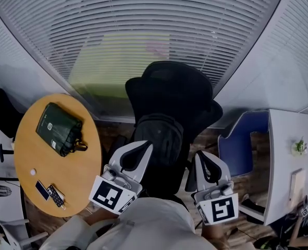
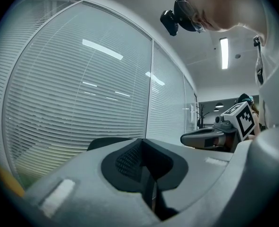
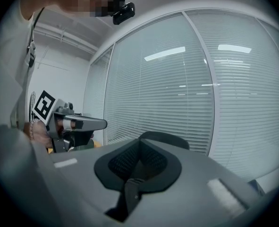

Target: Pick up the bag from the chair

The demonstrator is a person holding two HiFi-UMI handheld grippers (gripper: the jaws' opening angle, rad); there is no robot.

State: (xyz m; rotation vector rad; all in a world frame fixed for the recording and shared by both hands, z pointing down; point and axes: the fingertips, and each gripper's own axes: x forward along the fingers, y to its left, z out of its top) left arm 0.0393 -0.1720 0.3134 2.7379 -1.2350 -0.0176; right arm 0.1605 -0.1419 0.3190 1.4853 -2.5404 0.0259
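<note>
Pale shirt cloth (image 1: 143,225) of the person filled the near edge of the head view. Both tools reached out from it toward 12 o'clock: the left gripper (image 1: 143,148) and the right gripper (image 1: 202,158). Each gripper's own view showed its jaws pressed together with nothing between them.

Just ahead stood the black chair (image 1: 177,90). The bag (image 1: 161,139), a dark backpack, was propped on the seat against the backrest. Its long axis ran from 12 to 6 o'clock in the head view, with the top end toward the backrest.

The bag lay between the two grippers, at about 1 o'clock from the left jaws and about 10 o'clock from the right jaws. In the head view the left tip overlapped the bag's left edge, while the right tip stood beside the seat with a dark gap before the bag's right edge. By that the left gripper looked the nearer, though the steep downward angle did not show whether it touched.

Neither gripper view showed the bag. Each showed only the chair's top edge and the window blinds (image 2: 78,93) beyond, so the jaws seemed to be aimed over the bag, which sat below their line. The coming move would probably need the jaws parted and tipped down toward the bag's top.

At 9 o'clock, well apart, a round table (image 1: 75,171) carried a green pouch (image 1: 59,129).
</note>
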